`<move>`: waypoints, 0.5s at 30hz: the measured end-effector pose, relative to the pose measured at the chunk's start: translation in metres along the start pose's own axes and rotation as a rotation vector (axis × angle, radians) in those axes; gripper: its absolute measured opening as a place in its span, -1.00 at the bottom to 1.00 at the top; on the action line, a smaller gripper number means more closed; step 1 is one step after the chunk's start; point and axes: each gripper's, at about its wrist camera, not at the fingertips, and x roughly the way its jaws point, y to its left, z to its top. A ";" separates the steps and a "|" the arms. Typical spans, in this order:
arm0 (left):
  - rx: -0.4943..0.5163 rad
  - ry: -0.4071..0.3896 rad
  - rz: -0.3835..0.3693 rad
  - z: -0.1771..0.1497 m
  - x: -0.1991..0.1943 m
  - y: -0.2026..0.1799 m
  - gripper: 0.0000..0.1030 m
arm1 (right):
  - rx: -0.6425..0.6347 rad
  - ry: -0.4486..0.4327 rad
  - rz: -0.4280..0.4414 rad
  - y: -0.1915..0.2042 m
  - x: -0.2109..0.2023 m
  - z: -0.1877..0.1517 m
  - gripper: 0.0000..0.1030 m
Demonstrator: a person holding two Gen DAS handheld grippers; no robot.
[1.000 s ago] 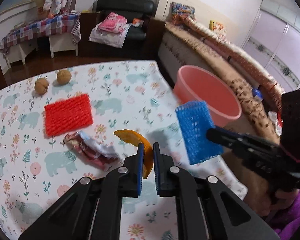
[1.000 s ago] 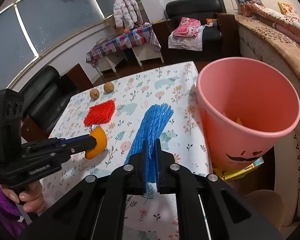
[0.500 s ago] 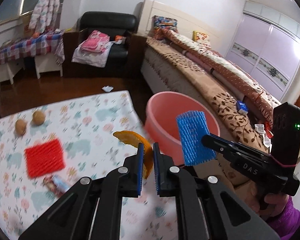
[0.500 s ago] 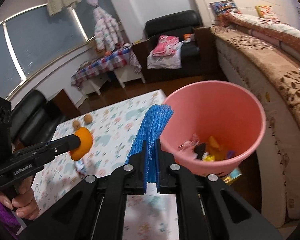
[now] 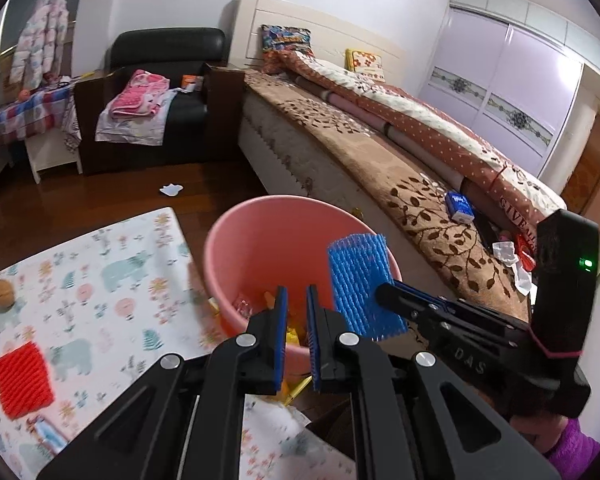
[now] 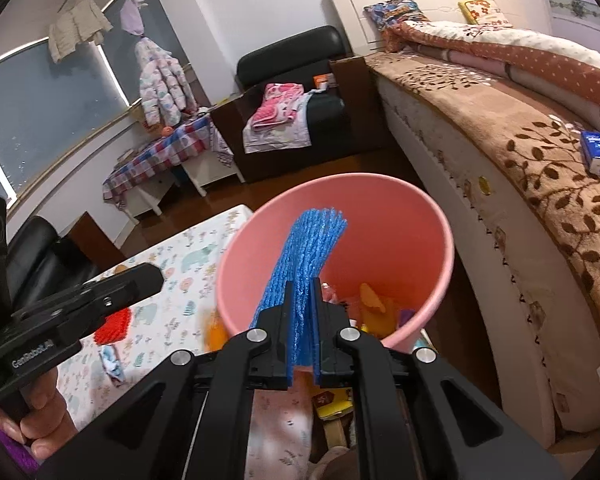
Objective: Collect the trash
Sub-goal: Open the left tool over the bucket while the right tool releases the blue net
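A pink trash bucket stands on the floor between the table and the bed, with scraps inside; it also shows in the right wrist view. My left gripper is over the bucket, its jaws slightly apart with nothing between them. A blurred orange peel shows beside the bucket's left wall. My right gripper is shut on a blue foam net and holds it above the bucket; the net also shows in the left wrist view.
The floral table at the left holds a red foam net, a crumpled wrapper and two walnuts. A bed runs along the right. A black armchair stands behind.
Both grippers swung right from the table to over the bucket. The left jaws parted and the orange peel left them. The right gripper still holds the blue net.
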 end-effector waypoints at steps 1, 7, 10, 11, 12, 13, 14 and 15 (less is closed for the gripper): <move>0.003 0.007 -0.005 0.001 0.006 -0.002 -0.83 | -0.002 -0.003 -0.009 -0.003 0.001 0.000 -0.87; 0.000 0.026 -0.006 0.007 0.028 -0.005 -0.83 | 0.007 -0.004 -0.035 -0.015 0.006 0.001 -0.87; -0.005 0.036 0.002 0.004 0.028 0.002 -0.83 | 0.020 0.002 -0.037 -0.023 0.009 -0.002 -0.87; -0.006 0.039 0.009 0.002 0.027 0.004 -0.83 | 0.023 0.003 -0.037 -0.025 0.009 -0.002 -0.87; -0.008 0.042 0.011 0.000 0.026 0.007 -0.83 | 0.028 0.002 -0.036 -0.028 0.009 -0.003 -0.87; -0.011 0.048 0.014 -0.002 0.025 0.009 -0.83 | 0.030 0.002 -0.035 -0.030 0.009 -0.003 -0.87; -0.013 0.052 0.021 -0.005 0.025 0.011 -0.82 | 0.030 0.003 -0.036 -0.032 0.009 -0.004 -0.87; -0.013 0.054 0.026 -0.006 0.024 0.013 -0.79 | 0.031 0.005 -0.038 -0.035 0.009 -0.003 -0.87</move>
